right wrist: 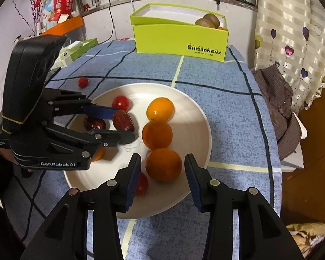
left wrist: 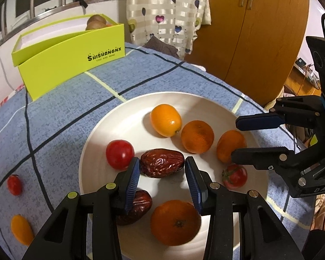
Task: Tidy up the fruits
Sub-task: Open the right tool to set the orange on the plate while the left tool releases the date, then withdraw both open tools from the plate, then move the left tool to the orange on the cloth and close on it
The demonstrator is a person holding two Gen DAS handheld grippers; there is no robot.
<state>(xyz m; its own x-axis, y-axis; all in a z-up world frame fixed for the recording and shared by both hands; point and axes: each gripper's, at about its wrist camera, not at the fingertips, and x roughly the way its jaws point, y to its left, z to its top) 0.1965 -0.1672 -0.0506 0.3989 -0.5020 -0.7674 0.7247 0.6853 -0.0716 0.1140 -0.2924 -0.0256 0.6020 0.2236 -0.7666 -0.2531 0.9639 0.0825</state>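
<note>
Wrinkled red date (left wrist: 161,162), long axis crosswise on plate (left wrist: 205,101), is straddled ungripped by part-open left claw (left wrist: 162,169); orange (right wrist: 163,164) sits between part-open, empty right claw (right wrist: 162,164).

Fruits (left wrist: 197,136) — mostly on plate (left wrist: 205,104)
</note>
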